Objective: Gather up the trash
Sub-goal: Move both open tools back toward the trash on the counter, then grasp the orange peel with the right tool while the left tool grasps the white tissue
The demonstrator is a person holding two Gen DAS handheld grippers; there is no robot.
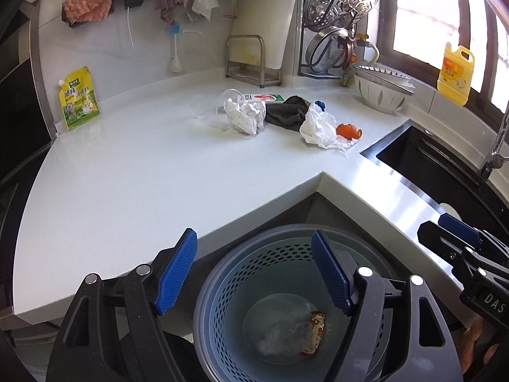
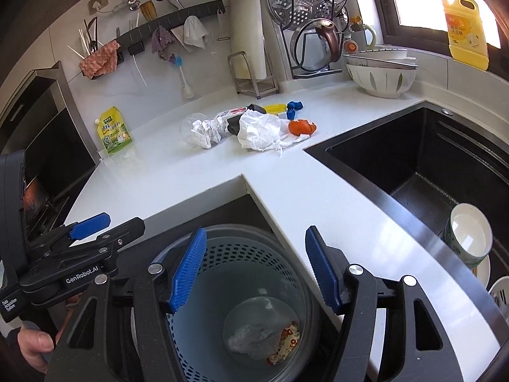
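Observation:
A blue perforated trash bin (image 1: 222, 286) (image 2: 286, 273) stands on the floor inside the counter's corner, holding a clear plastic lid, crumpled film and a red wrapper (image 2: 284, 339). Both grippers hover above it, open and empty: left gripper (image 1: 254, 270), right gripper (image 2: 254, 267). Trash lies in a heap far back on the white counter (image 1: 143, 165): a clear plastic cup (image 1: 203, 111), crumpled checked paper (image 1: 246, 116) (image 2: 206, 130), a carton (image 1: 264, 97), a dark cloth (image 1: 288, 114), a white crumpled tissue (image 1: 318, 127) (image 2: 261, 130), orange peel (image 1: 348, 131) (image 2: 302, 126).
A black sink (image 2: 413, 165) with a bowl (image 2: 467, 238) lies right. A yellow-green pouch (image 1: 78, 98) leans on the back wall. A rack, pot lids and stacked bowls (image 1: 381, 92) stand at the back; a yellow detergent bottle (image 1: 456, 76) is on the sill.

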